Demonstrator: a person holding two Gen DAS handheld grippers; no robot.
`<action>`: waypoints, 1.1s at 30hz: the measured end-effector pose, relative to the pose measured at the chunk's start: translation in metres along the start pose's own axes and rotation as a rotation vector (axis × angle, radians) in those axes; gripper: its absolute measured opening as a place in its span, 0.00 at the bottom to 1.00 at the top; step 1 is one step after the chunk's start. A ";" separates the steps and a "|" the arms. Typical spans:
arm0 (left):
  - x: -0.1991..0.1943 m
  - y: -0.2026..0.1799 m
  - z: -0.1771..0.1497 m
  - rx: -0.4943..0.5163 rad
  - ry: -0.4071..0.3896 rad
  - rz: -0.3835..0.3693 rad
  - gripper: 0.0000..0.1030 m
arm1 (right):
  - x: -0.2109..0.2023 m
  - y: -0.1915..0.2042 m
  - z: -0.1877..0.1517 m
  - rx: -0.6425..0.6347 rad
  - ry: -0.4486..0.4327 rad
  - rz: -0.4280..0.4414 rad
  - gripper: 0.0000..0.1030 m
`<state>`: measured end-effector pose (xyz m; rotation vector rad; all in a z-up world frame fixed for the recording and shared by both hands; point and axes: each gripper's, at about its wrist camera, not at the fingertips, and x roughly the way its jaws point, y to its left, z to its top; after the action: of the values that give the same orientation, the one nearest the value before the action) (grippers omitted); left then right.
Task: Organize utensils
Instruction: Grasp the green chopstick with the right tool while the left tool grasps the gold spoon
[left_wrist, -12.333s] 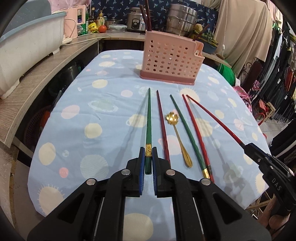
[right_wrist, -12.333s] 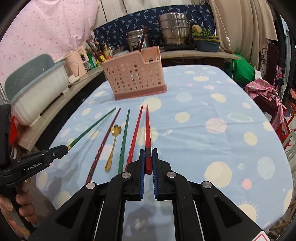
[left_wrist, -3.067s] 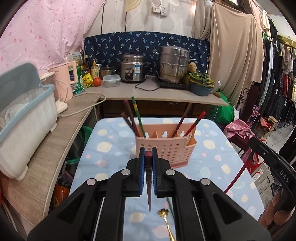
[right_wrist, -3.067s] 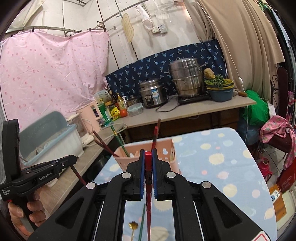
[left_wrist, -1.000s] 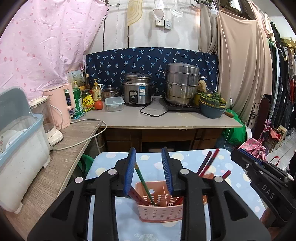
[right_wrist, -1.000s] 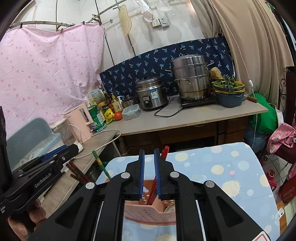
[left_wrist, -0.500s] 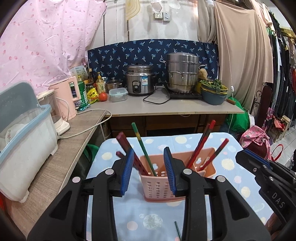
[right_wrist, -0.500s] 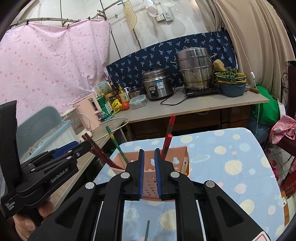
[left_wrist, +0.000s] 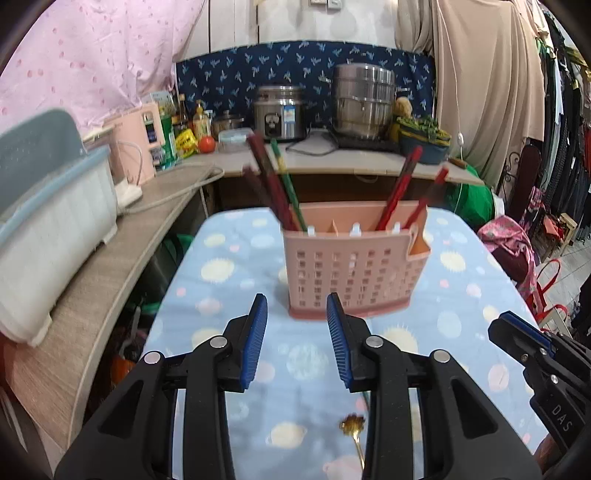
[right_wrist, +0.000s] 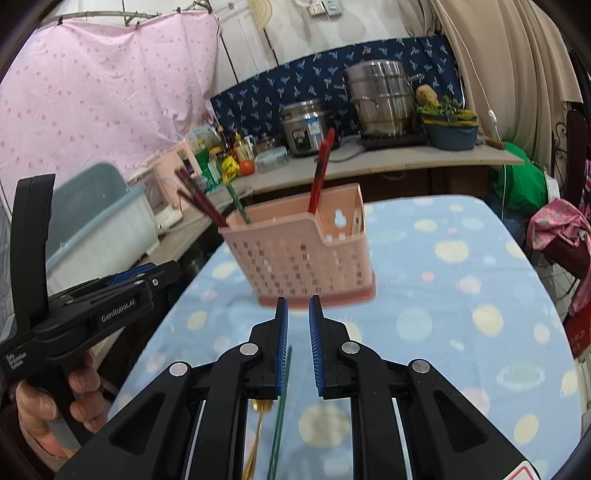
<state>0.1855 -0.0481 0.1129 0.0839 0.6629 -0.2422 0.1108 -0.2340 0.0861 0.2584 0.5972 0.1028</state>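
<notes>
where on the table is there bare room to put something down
Free: the cloth right of the pink holder, out to the table edge, and the strip on its left. Crowded: the near middle, where the gold spoon and green chopstick lie.

"DAS" is printed in white on the black body of the right hand-held gripper (left_wrist: 509, 334); "GenRobot.AI" runs along the side of the left hand-held gripper (right_wrist: 162, 271), with smaller white lettering near its handle too blurred to read
</notes>
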 end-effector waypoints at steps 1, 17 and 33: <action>0.001 0.001 -0.007 -0.004 0.015 -0.003 0.31 | -0.001 0.000 -0.007 -0.002 0.012 -0.004 0.13; 0.000 0.002 -0.104 -0.020 0.158 -0.014 0.31 | -0.010 0.018 -0.123 -0.063 0.173 -0.049 0.26; 0.000 0.002 -0.156 -0.030 0.242 -0.013 0.47 | -0.008 0.036 -0.166 -0.097 0.234 -0.047 0.26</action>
<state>0.0927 -0.0218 -0.0100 0.0813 0.9076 -0.2367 0.0098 -0.1659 -0.0319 0.1385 0.8275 0.1171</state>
